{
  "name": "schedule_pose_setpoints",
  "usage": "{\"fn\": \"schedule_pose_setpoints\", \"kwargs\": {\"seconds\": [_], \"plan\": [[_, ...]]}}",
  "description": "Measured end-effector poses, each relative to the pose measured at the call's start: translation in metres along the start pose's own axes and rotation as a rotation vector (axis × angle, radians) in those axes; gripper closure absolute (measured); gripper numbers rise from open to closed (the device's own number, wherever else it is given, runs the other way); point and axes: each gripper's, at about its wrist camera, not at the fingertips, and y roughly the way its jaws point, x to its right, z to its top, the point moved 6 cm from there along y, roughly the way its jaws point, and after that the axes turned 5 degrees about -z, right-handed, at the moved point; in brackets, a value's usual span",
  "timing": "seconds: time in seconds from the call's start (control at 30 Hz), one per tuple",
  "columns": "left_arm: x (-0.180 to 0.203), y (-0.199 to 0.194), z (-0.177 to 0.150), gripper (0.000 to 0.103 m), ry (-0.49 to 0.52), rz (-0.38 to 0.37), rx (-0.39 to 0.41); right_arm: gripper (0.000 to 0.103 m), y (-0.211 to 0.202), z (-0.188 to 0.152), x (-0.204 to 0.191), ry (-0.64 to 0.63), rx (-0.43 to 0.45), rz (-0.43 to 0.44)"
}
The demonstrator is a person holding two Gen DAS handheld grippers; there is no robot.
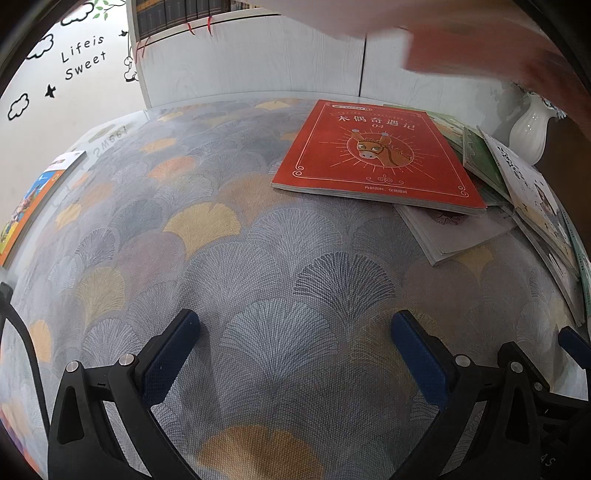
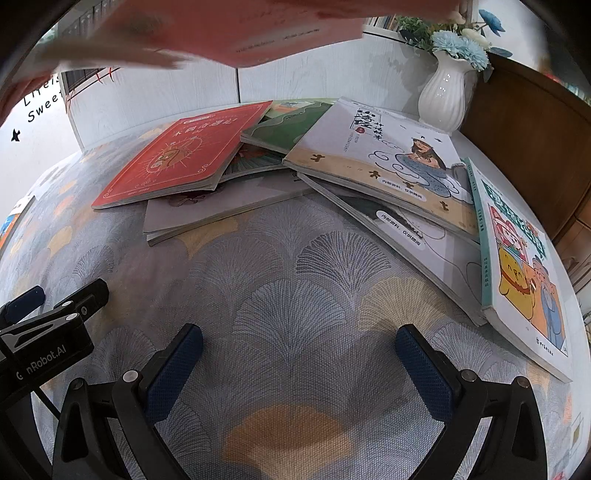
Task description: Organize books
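A red book with a donkey on its cover (image 1: 376, 155) (image 2: 181, 155) lies on top of a loose pile of books on the patterned tablecloth (image 1: 221, 258). To its right in the pile are a green book (image 2: 284, 125), a white book with a drawn figure (image 2: 384, 158) and a teal-edged picture book (image 2: 524, 258). My left gripper (image 1: 295, 325) stands open over bare cloth, short of the red book. Just in front of the pile, my right gripper (image 2: 299, 336) is open with nothing between its fingers. A blurred red-and-white book (image 2: 221, 29) (image 1: 461, 44) crosses the top of both views; what holds it is hidden.
A white vase with blue flowers (image 2: 447, 92) stands behind the pile, next to a brown wooden panel (image 2: 524, 140). An orange book (image 1: 26, 210) lies at the table's left edge. A white bookcase with dark volumes (image 1: 177, 14) stands behind. The left gripper's body (image 2: 44, 314) shows at the left of the right wrist view.
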Motion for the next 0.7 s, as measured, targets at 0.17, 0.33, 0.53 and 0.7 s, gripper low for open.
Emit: {"fn": "schedule_pose_setpoints", "kwargs": {"seconds": [0.17,0.33,0.53,0.7], "plan": [[-0.0001,0.0000,0.0000,0.000,0.000,0.000,0.000,0.000,-0.0002,0.0000,0.0001,0.000,0.000,0.000],[0.0008,-0.0002,-0.0004,0.000,0.000,0.000,0.000,0.000,0.0001,0.0003,-0.0002,0.000,-0.001,0.000],[0.0014,-0.0001,-0.0006,0.000,0.000,0.000,0.000,0.000,0.0010,-0.0002,-0.0007,0.000,-0.001,-0.001],[0.0015,-0.0002,-0.0007,0.000,0.000,0.000,0.000,0.000,0.0008,-0.0002,-0.0005,0.000,-0.001,-0.001]]}}
